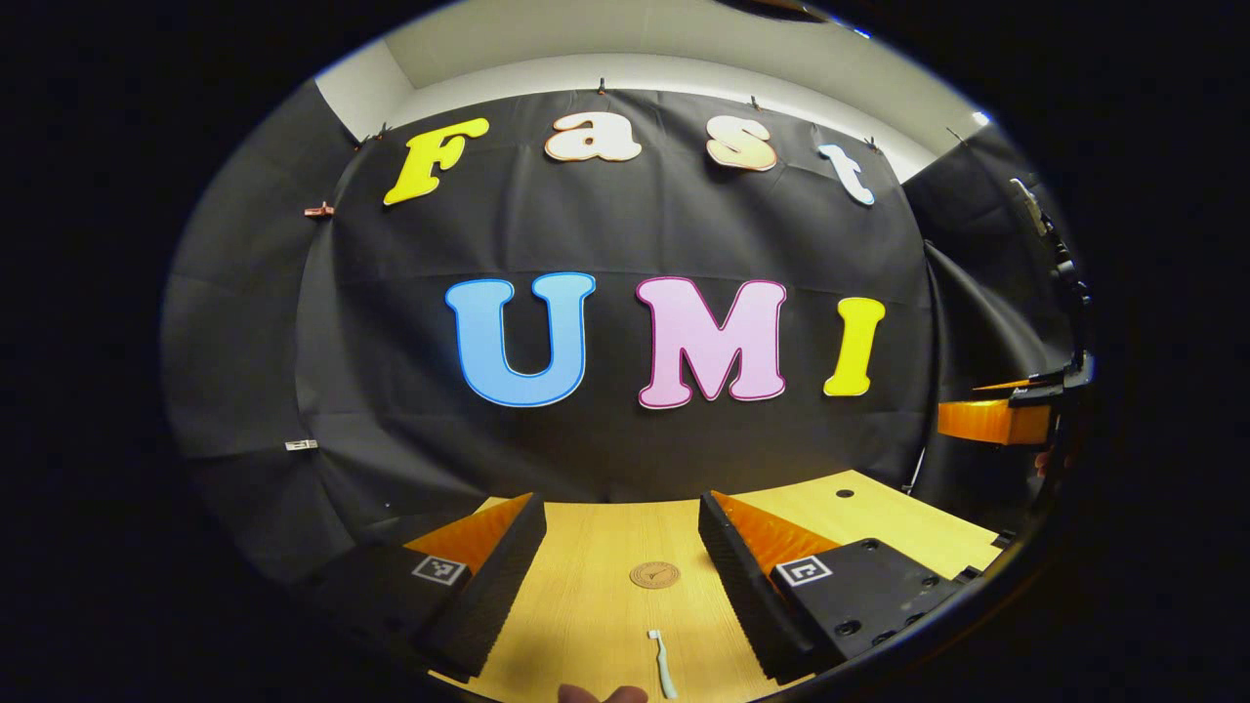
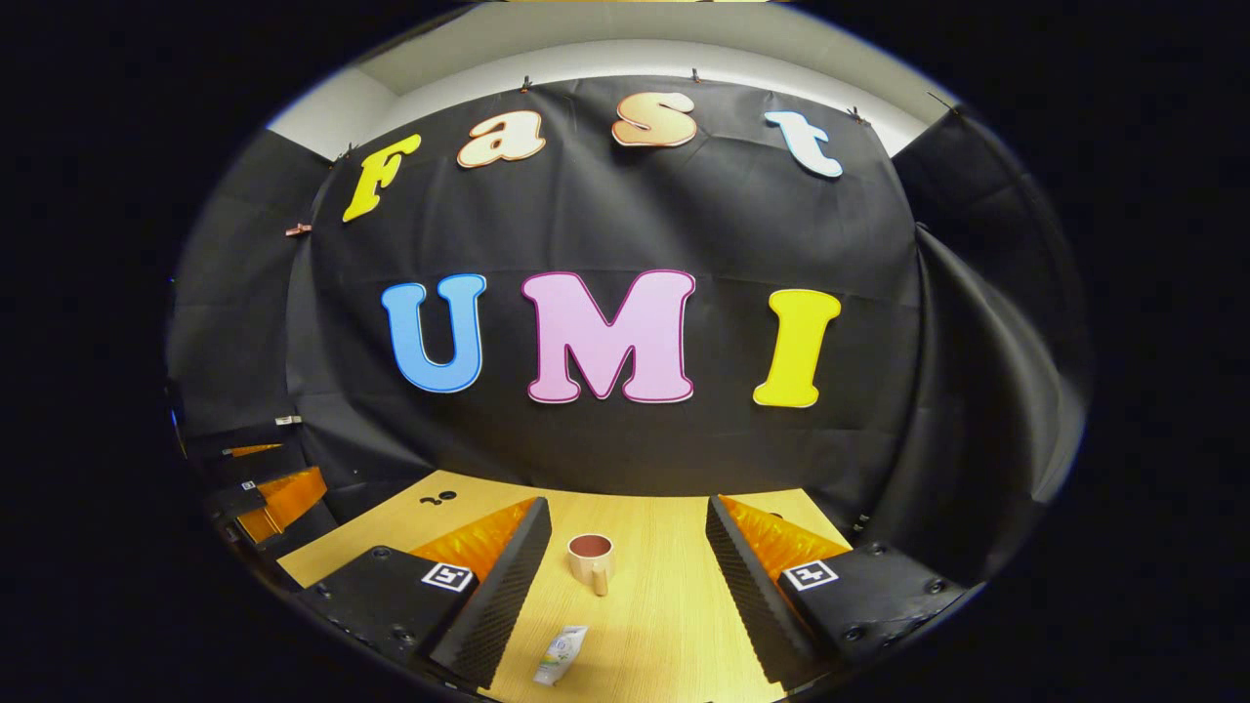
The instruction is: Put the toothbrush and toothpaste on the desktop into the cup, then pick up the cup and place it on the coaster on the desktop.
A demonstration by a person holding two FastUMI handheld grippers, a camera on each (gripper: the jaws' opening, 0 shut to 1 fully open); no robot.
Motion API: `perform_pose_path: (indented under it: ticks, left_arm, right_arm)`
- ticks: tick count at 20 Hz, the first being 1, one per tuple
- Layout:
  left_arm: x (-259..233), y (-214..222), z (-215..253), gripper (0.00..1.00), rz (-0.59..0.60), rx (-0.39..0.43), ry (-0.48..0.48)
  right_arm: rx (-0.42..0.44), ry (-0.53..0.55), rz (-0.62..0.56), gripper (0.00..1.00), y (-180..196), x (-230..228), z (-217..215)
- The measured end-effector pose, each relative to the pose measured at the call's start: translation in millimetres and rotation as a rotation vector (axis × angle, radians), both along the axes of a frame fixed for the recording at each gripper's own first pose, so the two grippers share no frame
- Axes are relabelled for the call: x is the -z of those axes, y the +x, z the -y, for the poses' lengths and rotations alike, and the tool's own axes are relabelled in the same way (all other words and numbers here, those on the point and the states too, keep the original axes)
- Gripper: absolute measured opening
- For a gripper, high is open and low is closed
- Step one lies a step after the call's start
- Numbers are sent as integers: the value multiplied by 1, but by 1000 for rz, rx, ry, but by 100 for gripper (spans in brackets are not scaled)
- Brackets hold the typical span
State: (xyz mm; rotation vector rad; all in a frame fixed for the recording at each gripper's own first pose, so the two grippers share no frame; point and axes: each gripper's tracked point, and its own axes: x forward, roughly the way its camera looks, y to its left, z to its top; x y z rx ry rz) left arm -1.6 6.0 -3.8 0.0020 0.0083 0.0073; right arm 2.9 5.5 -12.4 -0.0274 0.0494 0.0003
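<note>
**Toothbrush and toothpaste wait on the surface, both tongs wide open**

Toothbrush (image 1: 662, 664) lies flat on the wooden surface (image 1: 586, 605), between the fingers of the left tongs (image 1: 615, 586), with the round coaster (image 1: 654, 575) just beyond it. The right tongs (image 2: 625, 586) frame the toothpaste (image 2: 561, 655), lying near, and the upright cup (image 2: 590, 560) farther off. Both tongs are spread wide and hold nothing. I judge it best to lower each one straight, close across the narrow side, then drop the item in the cup upright. Black cloth walls close the booth.
</note>
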Motion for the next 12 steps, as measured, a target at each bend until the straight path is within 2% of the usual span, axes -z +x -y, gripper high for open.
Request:
perform_pose_path:
  ticks: [6,12]
  left_arm:
    - [15,-7,-6,99,-24,-4,11]
    - [41,-11,-21,99,-57,-2,2]
  right_arm:
    - [-50,-3,-190,98,9,56,-33]
    - [-73,-21,-445,98,27,157,-70]
